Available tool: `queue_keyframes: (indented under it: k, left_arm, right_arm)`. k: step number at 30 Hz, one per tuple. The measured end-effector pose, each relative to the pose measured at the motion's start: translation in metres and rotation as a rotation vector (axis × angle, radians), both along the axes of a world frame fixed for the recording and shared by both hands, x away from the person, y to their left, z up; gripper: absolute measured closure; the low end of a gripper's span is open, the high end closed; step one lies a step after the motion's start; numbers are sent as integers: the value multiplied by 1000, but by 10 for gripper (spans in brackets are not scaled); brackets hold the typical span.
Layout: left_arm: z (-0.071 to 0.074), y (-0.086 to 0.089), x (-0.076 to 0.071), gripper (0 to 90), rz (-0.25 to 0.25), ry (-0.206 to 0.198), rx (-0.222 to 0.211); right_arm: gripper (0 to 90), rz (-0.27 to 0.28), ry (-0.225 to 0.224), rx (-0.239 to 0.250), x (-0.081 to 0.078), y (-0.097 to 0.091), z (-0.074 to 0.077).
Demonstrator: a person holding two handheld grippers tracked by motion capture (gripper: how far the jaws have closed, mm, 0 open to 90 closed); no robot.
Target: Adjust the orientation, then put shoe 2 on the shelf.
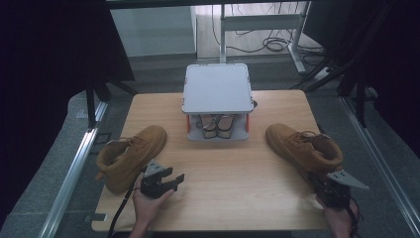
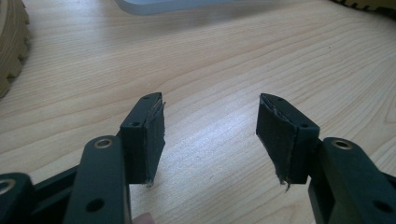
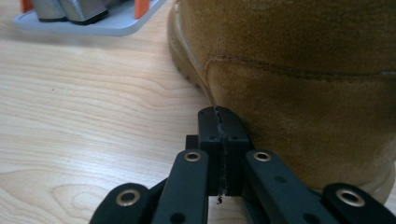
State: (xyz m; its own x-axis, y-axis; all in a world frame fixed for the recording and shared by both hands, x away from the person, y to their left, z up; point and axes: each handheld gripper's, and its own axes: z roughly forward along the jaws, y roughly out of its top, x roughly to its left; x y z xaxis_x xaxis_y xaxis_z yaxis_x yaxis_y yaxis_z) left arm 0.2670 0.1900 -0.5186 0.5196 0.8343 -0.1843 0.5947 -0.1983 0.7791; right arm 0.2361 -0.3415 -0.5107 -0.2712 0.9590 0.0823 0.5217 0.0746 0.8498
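- Leftmost in the high view, the left boot [image 1: 130,156] lies on the table [image 1: 237,198] near its left edge, toe pointing up and to the right; in the left gripper view only its ridged sole [image 2: 10,44] shows, cut off at the frame's left edge.
- Just right of that boot, the left tool [image 1: 174,180] is held in a hand [image 1: 148,202] low over the wood, its jaws apart with bare table between the pads [image 2: 154,135]; nothing is gripped.
- At the middle of the far edge stands a small grey rack [image 1: 216,89] with orange posts; its flat top hides most of the pair of shoes [image 1: 218,126] on the lower shelf, so their kind is hard to make out.
- The right gripper view shows the rack's base [image 3: 100,23] from the side, with two dark heels and the orange posts, cut off at the top.
- To the right, the right boot [image 1: 303,146] lies on the table, toe toward the rack.
- The right tool [image 3: 219,140] has its jaws pressed together on nothing, tips against the boot's suede side [image 3: 303,93] near the heel; from above, the tool's body [image 1: 337,191] and grey plate cover that contact.
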Motion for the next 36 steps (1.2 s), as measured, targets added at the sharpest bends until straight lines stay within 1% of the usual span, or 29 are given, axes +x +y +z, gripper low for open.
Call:
queue_keyframes:
  k: [4, 6, 8, 9, 15, 16, 18, 20, 23, 25, 26, 29, 31, 34, 36]
  left_arm:
    - [1, 1, 0, 426, 11, -13, -7]
    - [2, 1, -1, 426, 13, -16, -8]
    - [2, 2, -1, 426, 13, -17, -9]
    - [3, 2, -1, 426, 14, -17, -10]
    - [4, 3, -2, 428, 9, -14, -16]
    - [4, 3, -3, 432, 14, -20, -18]
    - [6, 4, -5, 446, 23, -51, -40]
    - [8, 5, -7, 450, 23, -61, -53]
    - [11, 6, -9, 457, 18, -65, -66]
    - [14, 7, -10, 463, 14, -69, -62]
    - [16, 8, -11, 467, 16, -80, -63]
    - [23, 13, -14, 493, 20, -119, -91]
    - [28, 15, -16, 498, 25, -136, -98]
    - [37, 19, -19, 507, 26, -150, -89]
    - [46, 23, -20, 509, 26, -157, -86]
  right_arm:
    - [897, -14, -3, 3, 0, -5, -1]
    - [896, -13, -1, -10, 0, -3, -1]
    - [896, -3, -9, -7, 0, 1, 0]
    - [896, 6, -13, 0, 0, 4, 1]
    - [891, 85, -28, -24, 0, 32, 4]
    - [888, 100, -26, -28, 0, 37, 4]
    - [879, 128, -26, -36, 1, 46, 3]
    - [868, 156, -28, -44, 1, 53, 2]
    - [850, 178, -26, -41, 1, 60, 1]
    - [811, 185, -26, -26, 1, 61, 1]
    - [785, 185, -25, -20, 2, 62, 2]
    - [716, 179, -31, -15, 2, 62, 3]
    - [683, 184, -28, -5, 2, 63, 2]
    - [631, 194, -26, 2, 2, 65, 2]
    - [594, 205, -31, 7, 2, 66, 2]
